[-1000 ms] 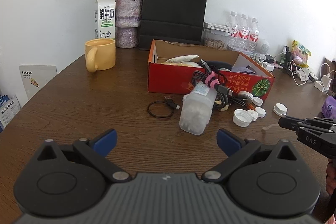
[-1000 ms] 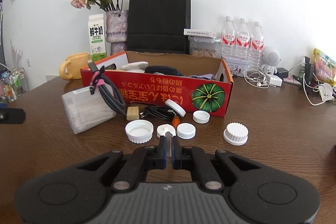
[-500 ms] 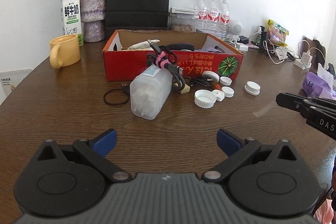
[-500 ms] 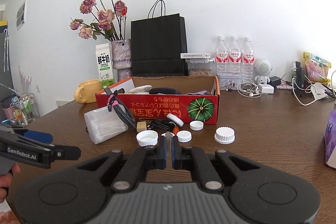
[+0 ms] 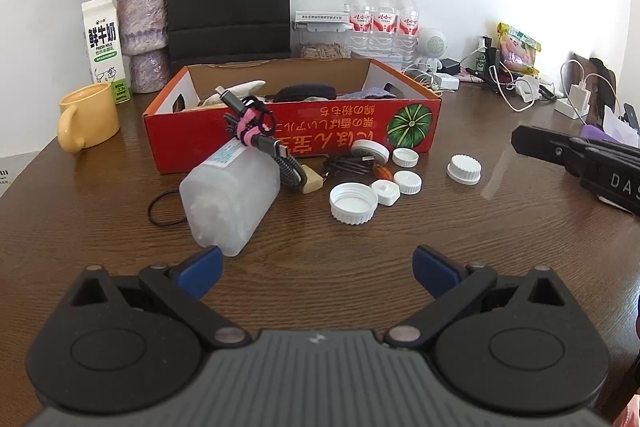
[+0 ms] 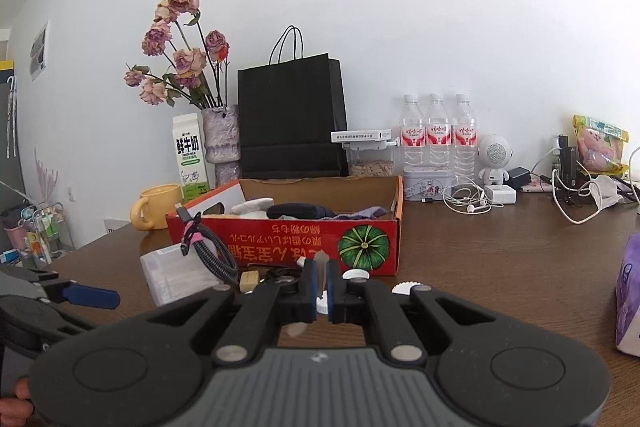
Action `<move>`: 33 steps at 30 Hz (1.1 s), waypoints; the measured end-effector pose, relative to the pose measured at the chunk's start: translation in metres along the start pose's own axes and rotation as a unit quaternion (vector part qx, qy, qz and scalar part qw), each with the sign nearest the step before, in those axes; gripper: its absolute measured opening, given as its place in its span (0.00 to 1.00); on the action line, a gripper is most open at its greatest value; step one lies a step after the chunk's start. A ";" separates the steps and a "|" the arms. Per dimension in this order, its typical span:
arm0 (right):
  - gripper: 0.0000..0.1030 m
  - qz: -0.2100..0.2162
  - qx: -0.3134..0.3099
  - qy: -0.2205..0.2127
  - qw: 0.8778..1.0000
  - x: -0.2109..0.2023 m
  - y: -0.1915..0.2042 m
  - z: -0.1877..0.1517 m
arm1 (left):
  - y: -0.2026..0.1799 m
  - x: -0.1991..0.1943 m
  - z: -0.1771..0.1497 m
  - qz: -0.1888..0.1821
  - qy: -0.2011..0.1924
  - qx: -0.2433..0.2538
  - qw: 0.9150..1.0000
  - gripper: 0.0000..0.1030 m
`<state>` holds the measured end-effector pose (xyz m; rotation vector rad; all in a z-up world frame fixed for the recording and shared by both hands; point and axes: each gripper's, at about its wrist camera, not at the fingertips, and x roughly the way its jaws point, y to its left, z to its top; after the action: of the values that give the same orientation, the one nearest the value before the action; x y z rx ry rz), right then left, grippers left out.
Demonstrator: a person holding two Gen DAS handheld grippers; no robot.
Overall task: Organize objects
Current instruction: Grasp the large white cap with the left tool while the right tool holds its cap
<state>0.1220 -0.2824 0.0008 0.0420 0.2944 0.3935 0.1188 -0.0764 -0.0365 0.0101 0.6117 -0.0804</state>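
A plain white wall (image 6: pixel 400 7) backs the scene, evenly lit by soft daylight, with no hard shadows. The furniture in view is a dark brown wood-grain table (image 5: pixel 400 247) with a rounded edge on its left side. At far left, beyond the table edge, stands a small wire rack (image 6: pixel 44 235) holding assorted items too small to identify. A framed panel (image 6: pixel 39 49) hangs high on the left wall. The floor is not visible.
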 end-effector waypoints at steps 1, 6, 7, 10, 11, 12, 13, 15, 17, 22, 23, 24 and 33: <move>0.03 -0.001 -0.001 -0.003 1.000 0.003 -0.002 0.003 | -0.003 0.004 0.002 0.001 0.001 0.001 1.000 1.00; 0.03 0.000 -0.001 -0.019 1.000 0.018 -0.010 0.012 | -0.016 0.027 0.013 0.021 -0.006 0.004 1.000 1.00; 0.03 0.001 0.001 -0.021 1.000 0.020 -0.012 0.011 | -0.019 0.032 0.015 0.027 -0.009 0.005 1.000 1.00; 0.03 0.001 0.009 -0.022 1.000 0.025 -0.017 0.006 | -0.026 0.049 0.019 0.040 -0.009 0.010 0.999 1.00; 0.03 -0.004 0.012 -0.020 1.000 0.028 -0.018 0.004 | -0.030 0.056 0.020 0.048 -0.007 0.014 0.999 1.00; 0.03 -0.008 0.014 -0.018 1.000 0.029 -0.019 0.003 | -0.032 0.061 0.021 0.052 -0.004 0.016 0.999 1.00; 0.03 -0.010 0.014 -0.016 1.000 0.030 -0.020 0.002 | -0.035 0.066 0.021 0.053 0.000 0.017 0.998 0.96; 0.03 -0.006 0.016 -0.018 1.000 0.030 -0.021 0.001 | -0.036 0.075 0.023 0.054 0.008 0.012 0.998 0.89; 0.03 -0.002 0.014 -0.021 1.000 0.029 -0.019 -0.001 | -0.036 0.082 0.025 0.056 0.011 0.003 0.998 0.79; 0.03 0.005 0.014 -0.018 1.000 0.030 -0.020 -0.004 | -0.031 0.085 0.026 0.037 0.018 -0.018 0.999 0.40; 0.03 0.005 0.014 -0.020 1.000 0.030 -0.020 -0.004 | -0.030 0.080 0.024 0.032 0.011 -0.021 0.999 0.39; 0.03 0.006 0.014 -0.022 1.000 0.029 -0.020 -0.004 | -0.030 0.071 0.023 0.026 -0.001 -0.022 0.999 0.39; 0.04 0.001 -0.006 -0.015 1.000 0.032 -0.013 -0.008 | -0.014 0.010 0.000 0.013 -0.050 -0.009 0.999 0.39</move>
<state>0.1522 -0.2822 -0.0172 0.0366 0.2633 0.3956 0.1258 -0.0915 -0.0414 -0.0033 0.5115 -0.0500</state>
